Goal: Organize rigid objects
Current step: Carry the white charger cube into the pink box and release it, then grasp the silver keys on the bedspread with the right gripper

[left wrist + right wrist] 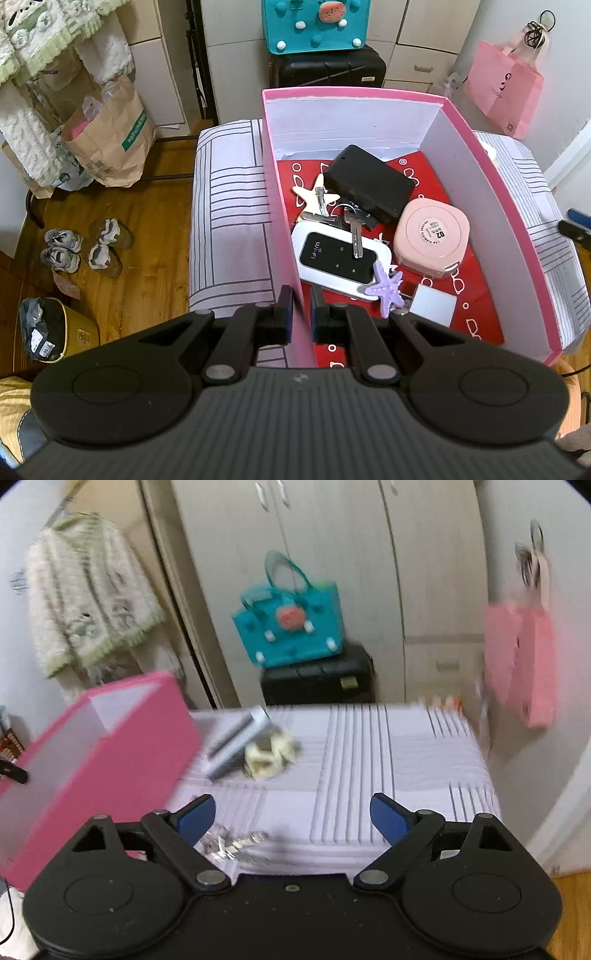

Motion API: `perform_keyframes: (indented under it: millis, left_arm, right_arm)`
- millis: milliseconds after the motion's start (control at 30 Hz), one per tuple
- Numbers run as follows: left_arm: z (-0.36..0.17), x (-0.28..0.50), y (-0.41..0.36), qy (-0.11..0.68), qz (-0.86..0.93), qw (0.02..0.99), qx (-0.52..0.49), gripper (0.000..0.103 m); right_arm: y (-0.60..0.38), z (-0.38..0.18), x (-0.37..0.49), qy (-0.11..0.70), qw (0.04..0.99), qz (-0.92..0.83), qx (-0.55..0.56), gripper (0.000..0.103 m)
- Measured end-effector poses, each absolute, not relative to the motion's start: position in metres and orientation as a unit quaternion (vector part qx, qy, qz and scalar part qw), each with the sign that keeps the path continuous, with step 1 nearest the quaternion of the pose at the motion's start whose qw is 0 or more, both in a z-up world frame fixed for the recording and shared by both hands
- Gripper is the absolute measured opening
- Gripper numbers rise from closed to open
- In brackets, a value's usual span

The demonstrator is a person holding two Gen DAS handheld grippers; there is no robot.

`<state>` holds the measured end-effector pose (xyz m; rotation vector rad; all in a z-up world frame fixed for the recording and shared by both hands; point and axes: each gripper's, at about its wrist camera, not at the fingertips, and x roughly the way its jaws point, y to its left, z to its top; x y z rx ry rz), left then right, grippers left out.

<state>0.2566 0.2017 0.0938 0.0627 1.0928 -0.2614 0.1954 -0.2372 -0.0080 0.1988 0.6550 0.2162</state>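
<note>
A pink box (491, 173) with white inner walls sits on a striped cloth-covered table (229, 206). Inside, on a red lining, lie a black case (369, 184), a round pink case (430, 236), a white Wi-Fi router (338, 258) with a key (354, 236) resting on it, a purple starfish (386, 288) and a pale starfish (314, 195). The left gripper (301, 308) pinches the box's near left wall, one finger on each side. The right gripper (291, 814) hovers over the table with jaws spread wide, holding nothing. Beyond it lie a grey flat device (236, 744) and a cream-coloured object (271, 755), blurred.
</note>
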Motion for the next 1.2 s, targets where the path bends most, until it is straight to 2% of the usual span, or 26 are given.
perform_keyframes:
  millis: [133,233,367,567,667,700,733,767,800,1000,1200]
  left_arm:
    - [0.09,0.257,0.197,0.532,-0.123,0.837,0.048,0.008]
    - [0.089,0.255,0.191,0.532,-0.125,0.834,0.077,0.008]
    - [0.09,0.253,0.189,0.53,-0.124,0.834,0.084,0.008]
    - [0.089,0.251,0.194,0.526,-0.13,0.837,0.078,0.009]
    - [0.091,0.246,0.19,0.517,-0.133,0.841,0.092,0.009]
    - [0.091,0.244,0.189,0.515,-0.132,0.842,0.096,0.009]
    - [0.092,0.242,0.188,0.512,-0.132,0.842,0.103,0.009]
    - [0.092,0.242,0.187,0.511,-0.134,0.842,0.107,0.009]
    - [0.092,0.242,0.187,0.51,-0.136,0.842,0.106,0.009]
    - [0.099,0.243,0.194,0.489,-0.144,0.855,0.099,0.009]
    - [0.096,0.242,0.193,0.472,-0.149,0.862,0.108,0.008]
  right_arm:
    - [-0.235,-0.029,0.208,0.359,0.913,0.14,0.134,0.067]
    - [-0.215,-0.035,0.205,0.346,0.916,0.176,0.097,0.059]
    - [-0.18,-0.038,0.202,0.337,0.916,0.214,0.035,0.056]
    - [-0.131,-0.043,0.201,0.316,0.935,0.139,-0.083,0.054]
    - [-0.13,-0.049,0.204,0.314,0.939,0.126,-0.059,0.033]
    - [-0.13,-0.048,0.204,0.312,0.941,0.121,-0.054,0.021]
    - [-0.131,-0.047,0.203,0.314,0.941,0.12,-0.048,0.019]
    - [-0.132,-0.046,0.201,0.312,0.941,0.12,-0.042,0.008]
    - [-0.133,-0.045,0.2,0.306,0.943,0.122,-0.036,0.004]
    - [-0.14,-0.032,0.2,0.305,0.943,0.133,-0.014,0.003]
    - [-0.156,0.007,0.201,0.31,0.935,0.167,0.047,0.004]
